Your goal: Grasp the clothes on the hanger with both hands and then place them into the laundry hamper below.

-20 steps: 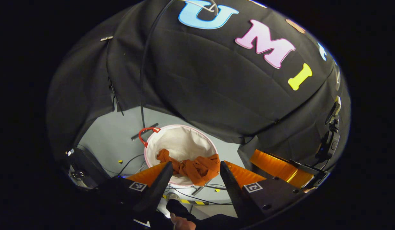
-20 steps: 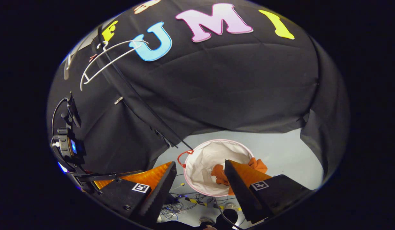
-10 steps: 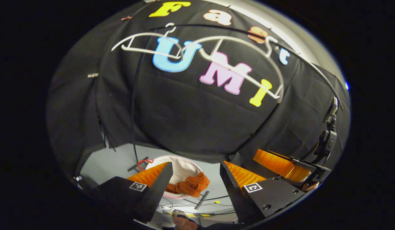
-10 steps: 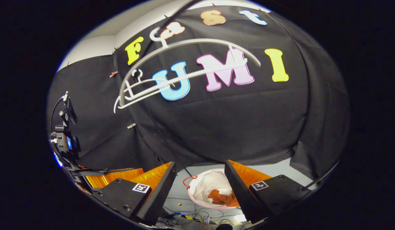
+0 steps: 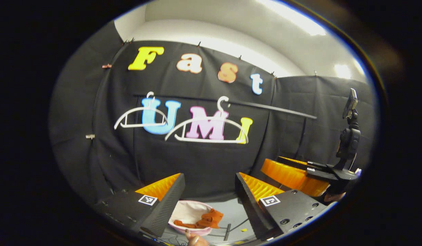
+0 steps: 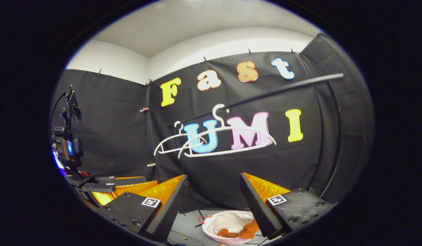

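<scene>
While both tongs point at the wall, the orange clothes [image 5: 206,220] lie down low in the hamper [image 5: 188,213] on the floor, under and between the fingers; the left tongs [image 5: 209,201] are wide open and hold nothing; the right tongs [image 6: 214,205] are wide open and hold nothing too; 2 white hangers [image 5: 207,128] hang bare on the rail [image 6: 276,90], up ahead; in the right gripper view the clothes [image 6: 241,233] sit nearer the right finger; I judge the job looks done, with no clothes left to take.
</scene>
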{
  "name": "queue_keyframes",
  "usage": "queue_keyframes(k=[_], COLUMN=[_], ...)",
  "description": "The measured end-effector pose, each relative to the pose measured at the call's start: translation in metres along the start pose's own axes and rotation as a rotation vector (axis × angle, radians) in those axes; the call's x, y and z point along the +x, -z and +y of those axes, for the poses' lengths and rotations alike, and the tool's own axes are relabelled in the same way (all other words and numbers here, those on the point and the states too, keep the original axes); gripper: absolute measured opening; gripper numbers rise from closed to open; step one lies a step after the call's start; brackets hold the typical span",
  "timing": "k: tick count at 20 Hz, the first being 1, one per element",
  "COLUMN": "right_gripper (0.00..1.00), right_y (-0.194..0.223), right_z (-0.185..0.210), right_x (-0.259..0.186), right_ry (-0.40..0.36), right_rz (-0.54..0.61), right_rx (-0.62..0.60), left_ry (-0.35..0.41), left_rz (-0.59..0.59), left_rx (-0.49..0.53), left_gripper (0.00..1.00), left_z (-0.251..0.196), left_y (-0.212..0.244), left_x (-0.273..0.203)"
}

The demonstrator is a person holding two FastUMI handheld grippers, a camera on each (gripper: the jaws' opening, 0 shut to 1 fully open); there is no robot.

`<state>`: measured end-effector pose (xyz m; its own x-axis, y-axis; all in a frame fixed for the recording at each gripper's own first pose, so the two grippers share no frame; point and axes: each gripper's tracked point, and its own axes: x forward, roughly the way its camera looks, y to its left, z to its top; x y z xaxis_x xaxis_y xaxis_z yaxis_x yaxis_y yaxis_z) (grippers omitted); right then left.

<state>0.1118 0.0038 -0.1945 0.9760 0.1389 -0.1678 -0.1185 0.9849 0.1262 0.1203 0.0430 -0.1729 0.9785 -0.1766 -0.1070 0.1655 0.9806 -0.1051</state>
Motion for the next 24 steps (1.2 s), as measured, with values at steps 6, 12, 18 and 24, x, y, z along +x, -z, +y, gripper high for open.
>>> queue_keyframes(k=[6,12,18,24], right_gripper=[0.98,1.0,0.92,0.98], right_y=[-0.05,-0.075,-0.094,-0.114], right_z=[0.044,0.052,0.053,0.04], right_x=[-0.055,-0.086,-0.095,-0.096], right_ry=[-0.012,0.059,0.066,0.058], right_rz=[-0.131,-0.187,-0.216,-0.239], right_rx=[-0.042,-0.108,-0.13,-0.141], left_ry=[-0.072,-0.045,-0.012,-0.04], left_rz=[-0.21,-0.246,-0.229,-0.235], left_rx=[0.071,0.091,0.046,0.028], left_gripper=[0.88,0.89,0.93,0.93], left_z=[-0.008,-0.03,-0.039,-0.048], left_y=[-0.067,-0.082,-0.084,-0.09], left_x=[-0.054,-0.083,-0.075,-0.057])
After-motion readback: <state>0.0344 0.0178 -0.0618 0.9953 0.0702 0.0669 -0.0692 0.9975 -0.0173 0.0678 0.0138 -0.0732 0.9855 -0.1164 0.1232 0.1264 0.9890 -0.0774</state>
